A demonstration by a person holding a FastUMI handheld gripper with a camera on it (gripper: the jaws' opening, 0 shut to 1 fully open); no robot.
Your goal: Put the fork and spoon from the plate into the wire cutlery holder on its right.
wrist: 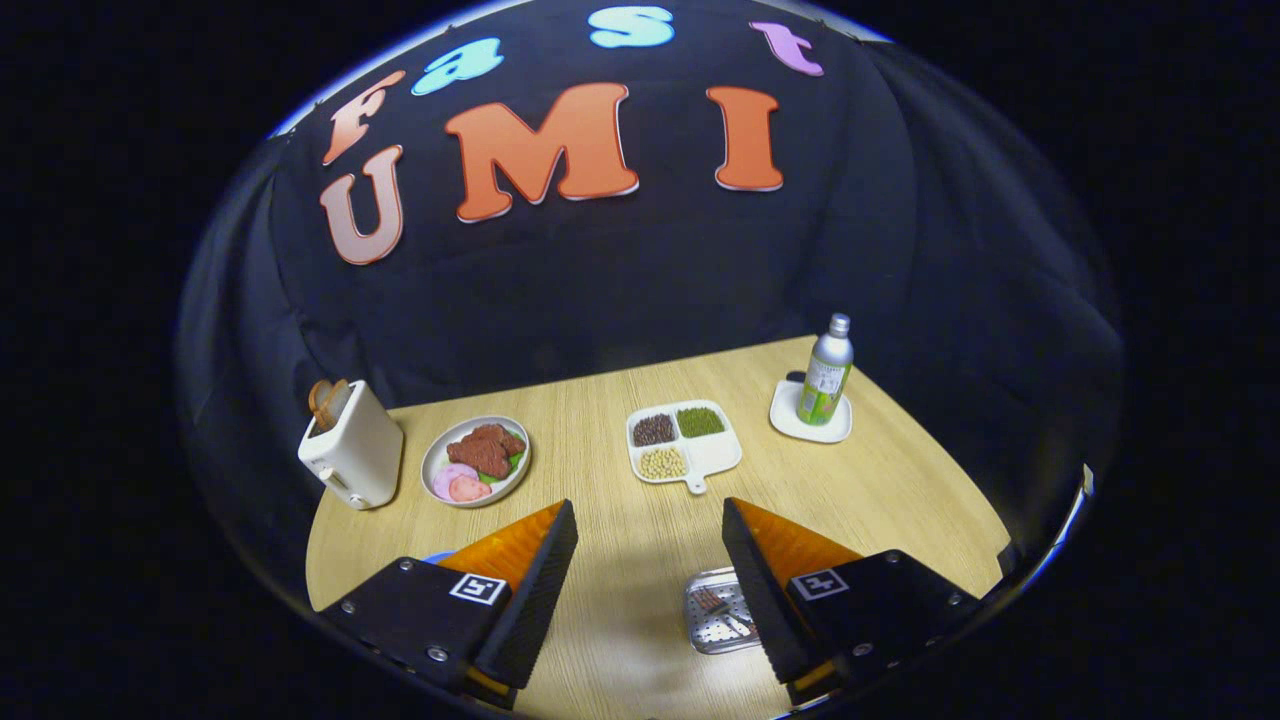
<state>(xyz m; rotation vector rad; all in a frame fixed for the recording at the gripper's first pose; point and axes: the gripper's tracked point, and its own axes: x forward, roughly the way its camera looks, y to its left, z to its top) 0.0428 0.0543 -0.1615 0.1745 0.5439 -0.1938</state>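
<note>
hand-held gripper (648, 530) spread, empty | metal tray (712, 612) beside right finger

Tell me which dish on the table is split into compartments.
The white divided tray beyond the open gripper: it holds three separate fillings and has a small handle. The round plate of meat and the bottle's coaster are undivided.

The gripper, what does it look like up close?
The gripper has two wedge-shaped fingers that taper toward their tips. Each sits on a black block with small screws, and each block carries a square white-and-black marker tag.
</note>
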